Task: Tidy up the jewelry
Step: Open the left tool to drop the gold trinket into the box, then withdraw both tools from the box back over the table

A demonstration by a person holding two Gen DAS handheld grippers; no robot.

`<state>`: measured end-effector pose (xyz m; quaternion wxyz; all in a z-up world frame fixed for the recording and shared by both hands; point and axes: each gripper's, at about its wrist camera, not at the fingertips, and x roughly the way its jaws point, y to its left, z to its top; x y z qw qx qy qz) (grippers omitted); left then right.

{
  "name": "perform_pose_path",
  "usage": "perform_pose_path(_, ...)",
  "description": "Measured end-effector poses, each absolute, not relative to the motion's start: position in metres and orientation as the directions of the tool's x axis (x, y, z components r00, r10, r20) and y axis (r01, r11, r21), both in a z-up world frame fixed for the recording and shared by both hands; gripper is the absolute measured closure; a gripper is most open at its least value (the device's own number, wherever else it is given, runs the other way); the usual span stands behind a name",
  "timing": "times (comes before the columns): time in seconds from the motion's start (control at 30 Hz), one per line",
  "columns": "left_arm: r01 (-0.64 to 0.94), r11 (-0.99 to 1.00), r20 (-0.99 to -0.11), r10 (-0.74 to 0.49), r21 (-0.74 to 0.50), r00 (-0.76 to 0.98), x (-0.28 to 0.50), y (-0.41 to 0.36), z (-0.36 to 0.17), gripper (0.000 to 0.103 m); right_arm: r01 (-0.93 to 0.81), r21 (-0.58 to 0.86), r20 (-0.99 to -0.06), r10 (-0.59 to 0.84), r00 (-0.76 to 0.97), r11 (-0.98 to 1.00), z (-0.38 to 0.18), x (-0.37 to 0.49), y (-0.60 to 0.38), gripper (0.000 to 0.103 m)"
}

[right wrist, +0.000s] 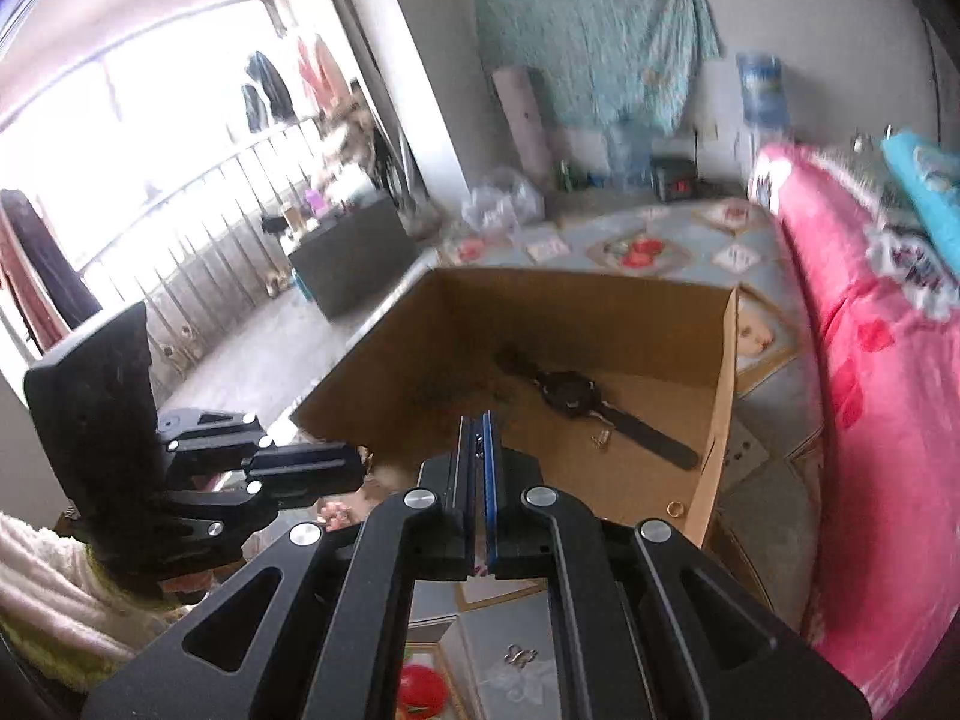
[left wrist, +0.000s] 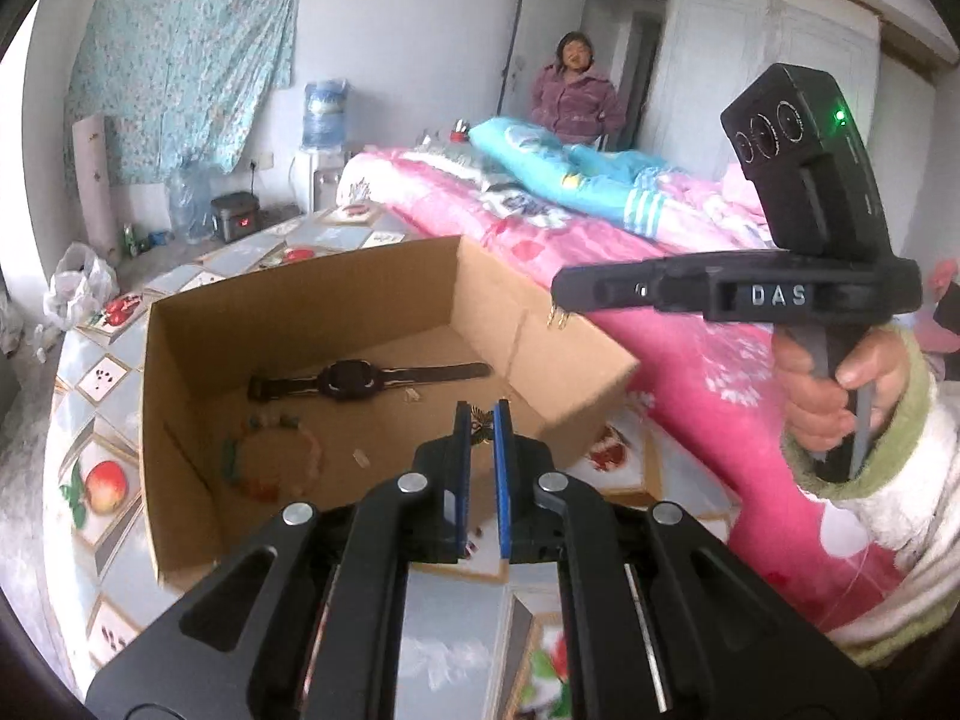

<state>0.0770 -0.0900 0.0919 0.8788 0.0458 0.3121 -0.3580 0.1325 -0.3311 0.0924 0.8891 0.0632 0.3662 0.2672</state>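
Observation:
An open cardboard box (left wrist: 300, 300) (right wrist: 570, 312) stands on a fruit-patterned tablecloth. On its floor lie a black watch (left wrist: 354, 381) (right wrist: 567, 390), a pastel bead bracelet (left wrist: 312, 450) and a gold ring (right wrist: 675, 507). My left gripper (left wrist: 480, 414) (right wrist: 360, 465) hovers over the box's near edge, shut on a small dark ornament (left wrist: 480, 425). My right gripper (right wrist: 478, 420) (left wrist: 555, 294) hangs above the box's right side. It is shut on a small gold piece (left wrist: 558, 319) that dangles from its tip.
Pink bedding (left wrist: 690, 360) (right wrist: 888, 390) rises right beside the box. A person (left wrist: 576, 96) sits behind the bed. A small silver clasp (right wrist: 519, 655) lies on the tablecloth (left wrist: 102, 480) in front of the box. Bags and a water dispenser (left wrist: 324, 114) stand far back.

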Motion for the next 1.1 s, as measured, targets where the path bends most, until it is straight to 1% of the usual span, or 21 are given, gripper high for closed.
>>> perform_pose_path(0.1,0.64,0.741,-0.636,-0.596,-0.201,0.49,0.115,-0.1,0.08,0.097,-0.398,0.311,-0.686,0.494,0.535,0.863,0.077,0.166,-0.328,0.101)
perform_pose_path(0.2,0.624,0.739,-0.67,-0.599,-0.252,0.439,0.141,-0.109,0.066,0.097,-0.367,0.312,-0.742,0.466,0.482,0.876,0.058,0.191,-0.328,0.1)
perform_pose_path(0.27,0.606,0.735,-0.696,-0.606,-0.304,0.386,0.16,-0.114,0.056,0.097,-0.354,0.302,-0.768,0.446,0.46,0.885,0.048,0.205,-0.329,0.1)
perform_pose_path(0.33,0.574,0.753,-0.717,-0.589,-0.321,0.373,0.171,-0.116,0.049,0.097,-0.343,0.295,-0.785,0.431,0.446,0.892,0.043,0.214,-0.33,0.1)
perform_pose_path(0.37,0.558,0.763,-0.725,-0.581,-0.325,0.372,0.176,-0.117,0.046,0.095,-0.337,0.292,-0.792,0.424,0.44,0.895,0.041,0.218,-0.33,0.1)
perform_pose_path(0.4,0.543,0.77,-0.731,-0.576,-0.335,0.365,0.181,-0.117,0.043,0.089,-0.337,0.291,-0.794,0.423,0.437,0.895,0.04,0.221,-0.33,0.1)
perform_pose_path(0.5,0.51,0.777,-0.73,-0.583,-0.37,0.357,0.189,-0.114,0.039,0.081,-0.341,0.291,-0.792,0.425,0.438,0.894,0.04,0.225,-0.331,0.099)
perform_pose_path(0.73,0.469,0.789,-0.726,-0.583,-0.397,0.365,0.196,-0.105,0.035,0.08,-0.337,0.295,-0.792,0.426,0.437,0.894,0.039,0.229,-0.331,0.099)
perform_pose_path(0.83,0.468,0.79,-0.718,-0.584,-0.396,0.379,0.194,-0.101,0.038,0.074,-0.335,0.292,-0.787,0.424,0.449,0.896,0.041,0.229,-0.332,0.099)
perform_pose_path(0.97,0.471,0.792,-0.695,-0.588,-0.388,0.414,0.184,-0.093,0.048,0.064,-0.324,0.3,-0.765,0.429,0.48,0.897,0.052,0.221,-0.336,0.099)
perform_pose_path(1.03,0.471,0.795,-0.684,-0.586,-0.382,0.435,0.179,-0.088,0.055,0.06,-0.322,0.303,-0.753,0.433,0.496,0.897,0.06,0.215,-0.338,0.096)
perform_pose_path(1.1,0.469,0.803,-0.673,-0.578,-0.369,0.461,0.173,-0.082,0.064,0.049,-0.322,0.3,-0.736,0.432,0.521,0.898,0.07,0.206,-0.34,0.084)
